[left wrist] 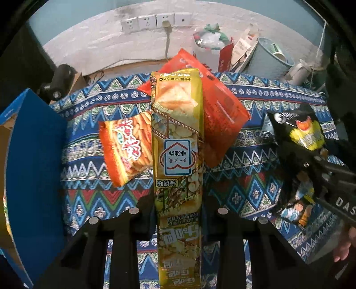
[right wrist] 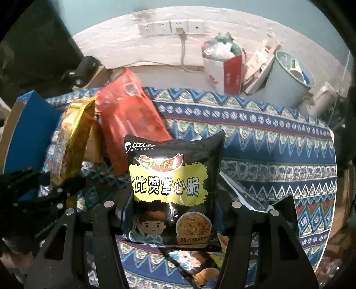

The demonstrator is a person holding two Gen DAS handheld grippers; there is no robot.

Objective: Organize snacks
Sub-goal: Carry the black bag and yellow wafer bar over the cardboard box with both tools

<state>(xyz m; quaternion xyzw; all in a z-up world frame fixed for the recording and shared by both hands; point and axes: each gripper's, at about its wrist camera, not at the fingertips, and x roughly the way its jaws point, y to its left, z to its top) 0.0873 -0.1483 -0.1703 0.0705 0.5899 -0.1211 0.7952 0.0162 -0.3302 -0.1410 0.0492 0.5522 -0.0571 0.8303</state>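
patterned cloth (left wrist: 244, 184) on table | blue box (left wrist: 35, 155) at its left edge | gold packet (left wrist: 178, 144) clamped by left gripper (left wrist: 178, 224), long axis along fingers, nearest box | black packet (right wrist: 173, 191) clamped by right gripper (right wrist: 175, 213), farther from box

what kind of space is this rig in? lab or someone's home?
Probably a home room, not a lab. A patterned woven cloth covers the surface, a row of wall sockets sits low on a scuffed white wall, and an overstuffed paper bag and a pale bin stand behind.
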